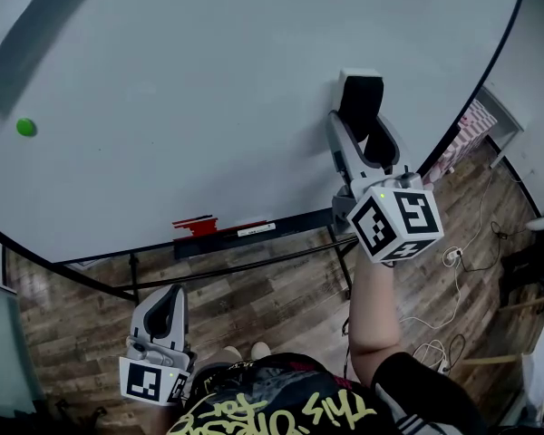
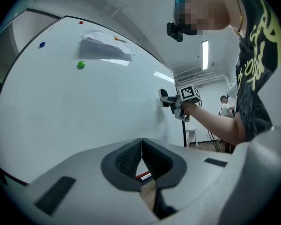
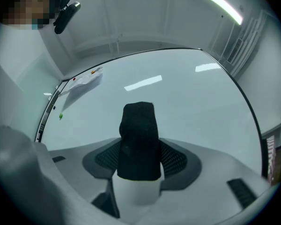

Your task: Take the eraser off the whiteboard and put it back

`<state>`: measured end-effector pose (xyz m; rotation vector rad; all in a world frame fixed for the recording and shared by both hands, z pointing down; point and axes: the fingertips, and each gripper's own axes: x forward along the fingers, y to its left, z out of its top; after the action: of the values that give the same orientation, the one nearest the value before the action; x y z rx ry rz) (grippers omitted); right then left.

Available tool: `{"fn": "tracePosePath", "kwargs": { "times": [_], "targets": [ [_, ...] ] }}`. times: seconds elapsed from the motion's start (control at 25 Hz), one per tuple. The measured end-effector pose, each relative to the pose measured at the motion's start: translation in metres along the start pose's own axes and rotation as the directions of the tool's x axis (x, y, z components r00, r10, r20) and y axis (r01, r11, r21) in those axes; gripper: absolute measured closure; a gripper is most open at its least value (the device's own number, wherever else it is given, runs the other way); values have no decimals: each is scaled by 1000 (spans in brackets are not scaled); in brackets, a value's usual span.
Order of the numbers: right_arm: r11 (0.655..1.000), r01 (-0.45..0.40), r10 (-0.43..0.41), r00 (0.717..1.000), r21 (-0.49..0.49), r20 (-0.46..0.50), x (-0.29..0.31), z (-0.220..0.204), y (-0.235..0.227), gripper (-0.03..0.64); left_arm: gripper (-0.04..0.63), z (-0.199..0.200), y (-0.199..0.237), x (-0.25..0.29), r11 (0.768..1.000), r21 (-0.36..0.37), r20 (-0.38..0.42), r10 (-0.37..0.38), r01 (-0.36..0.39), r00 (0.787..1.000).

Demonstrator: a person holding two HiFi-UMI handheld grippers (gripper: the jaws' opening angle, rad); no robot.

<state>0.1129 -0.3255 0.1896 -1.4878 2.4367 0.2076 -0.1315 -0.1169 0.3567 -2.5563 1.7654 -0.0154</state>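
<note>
step: we judge put-back in hand | eraser pinched in right gripper, at whiteboard, contact unclear | left gripper pressed together, empty, low | next: seat eraser flat on board, then spread jaws

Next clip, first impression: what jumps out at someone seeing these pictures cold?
The right gripper stands out, raised at the big whiteboard with its jaws closed on a black-faced eraser; whether the eraser touches the whiteboard is unclear. The left gripper hangs low by the person's side, jaws together and empty. A green magnet dots the whiteboard's left side.
</note>
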Motion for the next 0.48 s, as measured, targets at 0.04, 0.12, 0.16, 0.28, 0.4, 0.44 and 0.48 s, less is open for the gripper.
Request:
{"fn": "tracePosePath", "kwargs": {
  "times": [0.04,0.12,0.16,0.28,0.4,0.44,0.48],
  "targets": [
    [1000,1,-1,1000,1,-1,0,-1,0,374,588,0,1,0,1000,1,1,1,-1,1000],
    [1000,1,-1,1000,4,-2,1,-2,0,374,588,0,2,-1,1000,3,4,4,-4,1000],
    [1000,1,-1,1000,6,-4,2,-3,-1,374,588,0,2,-1,1000,3,4,5,-5,1000],
    [1000,1,-1,1000,6,-13,3,-6,-3,374,588,1,2,-1,1000,4,5,4,-4,1000],
    [1000,2,-2,1000,6,-17,4,-7,-3,374,588,1,2,-1,1000,4,7,4,-4,1000],
    [1000,2,-2,1000,6,-18,5,-8,-3,374,588,1,2,-1,1000,3,6,4,-4,1000],
    [1000,2,-2,1000,6,-20,5,-9,-3,374,588,0,2,0,1000,2,5,4,-4,1000]
  ]
}}
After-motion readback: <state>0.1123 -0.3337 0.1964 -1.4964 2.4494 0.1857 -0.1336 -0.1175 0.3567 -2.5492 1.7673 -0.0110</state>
